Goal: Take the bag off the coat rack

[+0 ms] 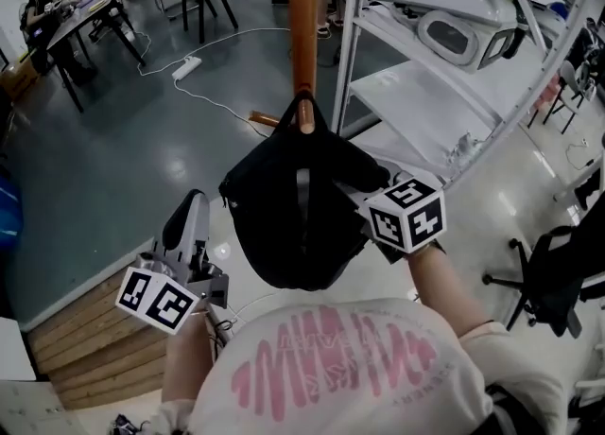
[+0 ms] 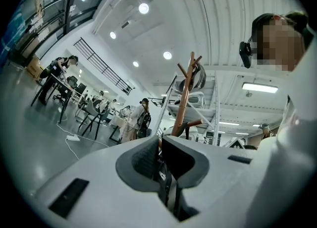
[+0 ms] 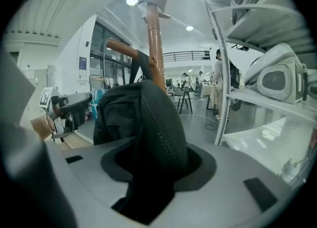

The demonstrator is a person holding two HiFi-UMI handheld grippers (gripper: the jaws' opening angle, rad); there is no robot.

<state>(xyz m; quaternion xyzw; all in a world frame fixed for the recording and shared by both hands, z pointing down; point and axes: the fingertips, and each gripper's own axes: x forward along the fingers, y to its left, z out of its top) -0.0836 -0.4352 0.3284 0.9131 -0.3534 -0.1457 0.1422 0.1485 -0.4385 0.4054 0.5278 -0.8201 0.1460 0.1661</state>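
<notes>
A black bag hangs by its strap from a peg of the wooden coat rack, straight in front of me. My right gripper is at the bag's right side, shut on a fold of the black fabric. In the right gripper view the bag fills the gap between the jaws of the right gripper, below the rack's pole. My left gripper is lower left of the bag, apart from it, shut and empty. In its own view the left gripper points up toward the coat rack.
A white metal shelving rack stands close on the right, carrying a white device. A power strip with its cable lies on the grey floor. A table with seated people is far left. A wooden platform is below left, an office chair right.
</notes>
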